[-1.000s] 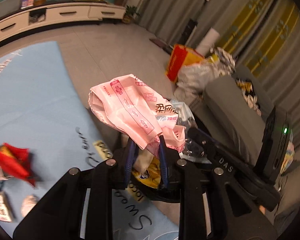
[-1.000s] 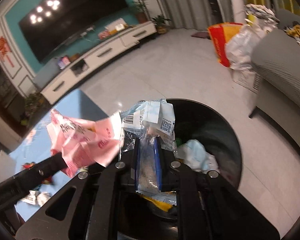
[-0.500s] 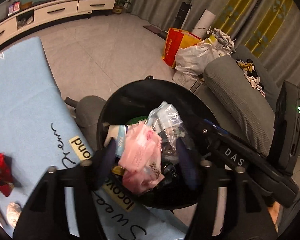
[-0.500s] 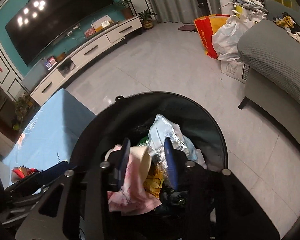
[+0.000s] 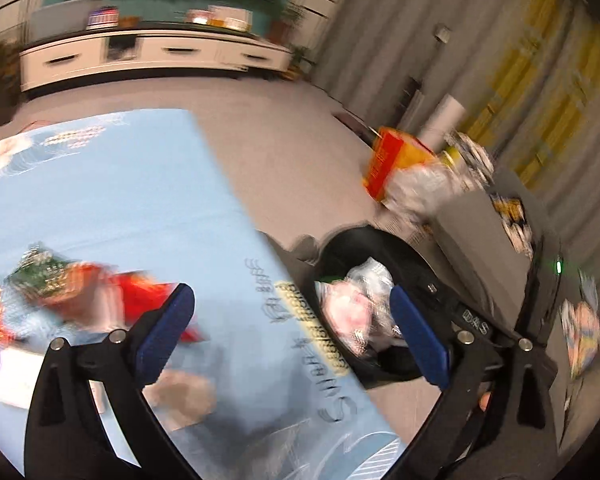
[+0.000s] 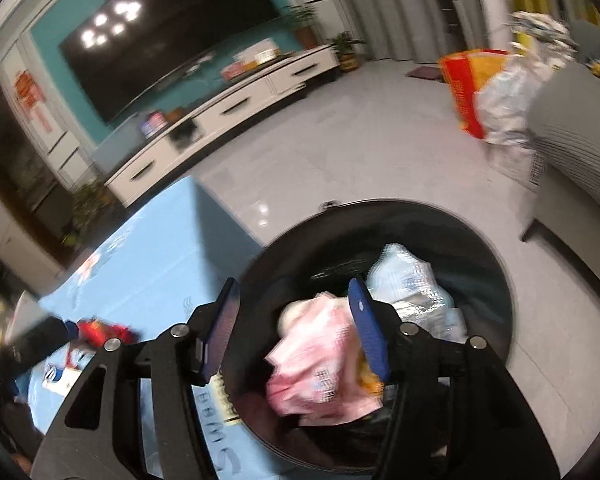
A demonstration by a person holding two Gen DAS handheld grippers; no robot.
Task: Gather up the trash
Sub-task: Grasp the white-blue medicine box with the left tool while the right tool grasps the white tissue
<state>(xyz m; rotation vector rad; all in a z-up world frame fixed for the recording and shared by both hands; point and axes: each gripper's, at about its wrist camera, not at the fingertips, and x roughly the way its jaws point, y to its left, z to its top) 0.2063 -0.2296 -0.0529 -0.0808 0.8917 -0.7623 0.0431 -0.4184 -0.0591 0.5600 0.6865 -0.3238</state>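
Left wrist view: the left gripper point(image 5: 292, 320) stands wide apart with nothing between its blue pads, over the edge of the light blue printed cloth covering the surface point(image 5: 112, 204). At about nine o'clock from it, red and green snack wrappers point(image 5: 76, 292) lie blurred on that cloth. At about three o'clock, just past the cloth's edge, the round black trash bin point(image 5: 384, 264) sits on the floor, holding the crumpled pink plastic bag point(image 5: 346, 314) and clear silvery wrappers point(image 5: 370, 276).

Right wrist view: the right gripper point(image 6: 294, 320) is likewise spread wide and holds nothing, hovering above the bin point(image 6: 480, 248). The pink bag point(image 6: 316, 364) lies inside, directly below the pads, with a pale blue crinkled packet point(image 6: 410, 284) at two o'clock from it.

Farther off, at one o'clock, a red and yellow bag point(image 6: 462, 84) stands on the grey tiled floor point(image 6: 340, 140) beside a grey sofa point(image 6: 576, 140). A white TV cabinet point(image 6: 228, 116) runs along the teal wall at eleven o'clock.
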